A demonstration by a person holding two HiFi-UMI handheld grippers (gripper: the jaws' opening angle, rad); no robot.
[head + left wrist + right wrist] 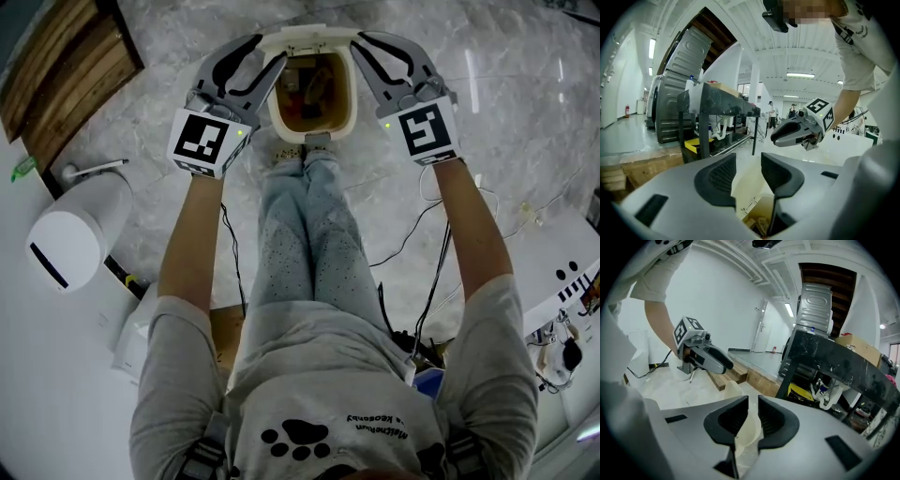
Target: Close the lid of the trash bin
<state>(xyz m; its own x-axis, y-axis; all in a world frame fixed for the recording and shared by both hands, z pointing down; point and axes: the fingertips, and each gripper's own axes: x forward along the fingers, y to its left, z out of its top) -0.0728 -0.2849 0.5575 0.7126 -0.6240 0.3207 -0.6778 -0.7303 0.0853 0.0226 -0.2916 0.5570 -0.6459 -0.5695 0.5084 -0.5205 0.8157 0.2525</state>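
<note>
Nearest to you are your own shirt (309, 412) and legs (309, 234); just beyond them the trash bin (352, 94) stands open on the floor. Its lid (309, 36) seems to stand up at the far edge, so I judge that nothing of the closing is done yet. Your left gripper (270, 49) holds its fingers wide apart and empty by the left rim. Your right gripper (359, 44) has its fingers only a little apart, with a cream edge of the bin showing in the gap, not pinched. Bringing the lid down is all left to do
</note>
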